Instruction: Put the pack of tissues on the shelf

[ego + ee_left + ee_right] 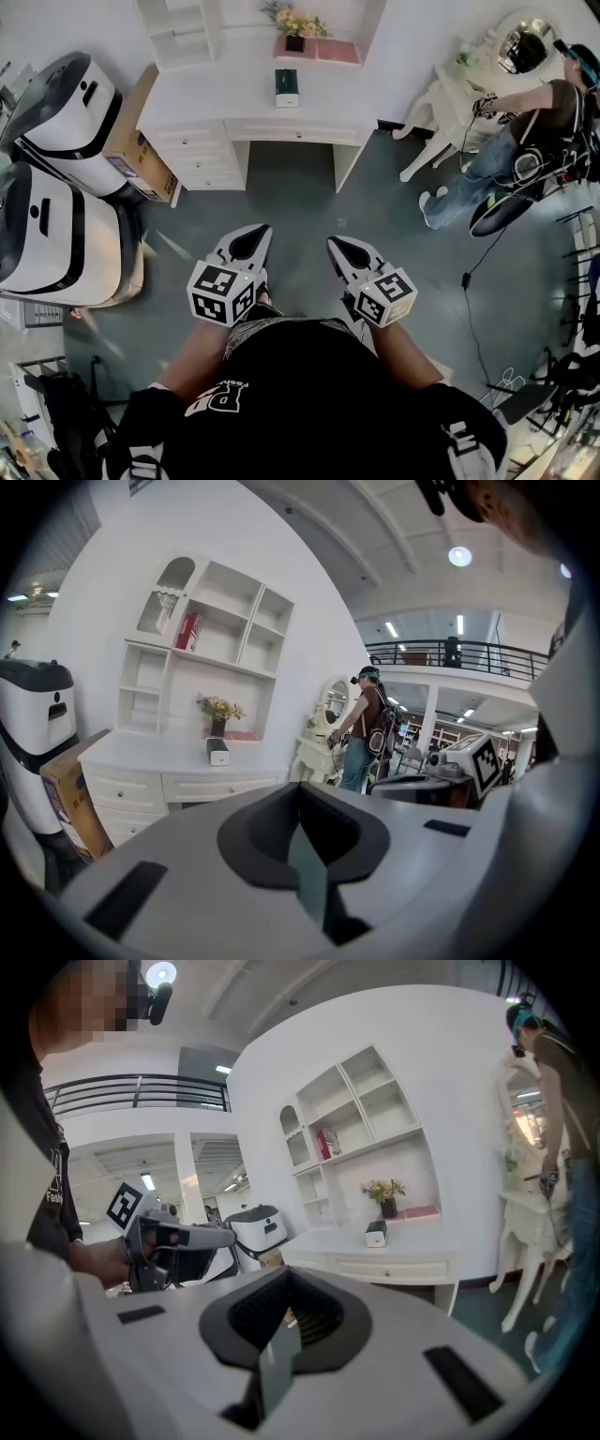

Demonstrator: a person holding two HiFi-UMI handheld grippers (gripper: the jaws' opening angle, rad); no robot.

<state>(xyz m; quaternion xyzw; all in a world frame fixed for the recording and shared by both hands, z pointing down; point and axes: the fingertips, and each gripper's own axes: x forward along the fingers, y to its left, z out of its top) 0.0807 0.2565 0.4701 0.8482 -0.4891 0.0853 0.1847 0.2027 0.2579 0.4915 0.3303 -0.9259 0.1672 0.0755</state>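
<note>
Pack of tissues (287,87) dk green + white; desk (187,108) & shelf (178,33) all white; floor (291,187) grey-teal. Left gripper (258,231) & right gripper (336,246) lt grey w/ black-lined jaws, black/white square markers (223,291). Flowers (295,21) yellow/orange; tray (328,52) pink; cardboard box (141,145) brown; machines (66,103) white w/ black trim.

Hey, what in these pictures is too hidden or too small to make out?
- Tissue pack: print too small in every view.
- Shelf: upper compartments cut off by the head view's top edge.
- Red item on the shelf: too small in both gripper views to identify.
</note>
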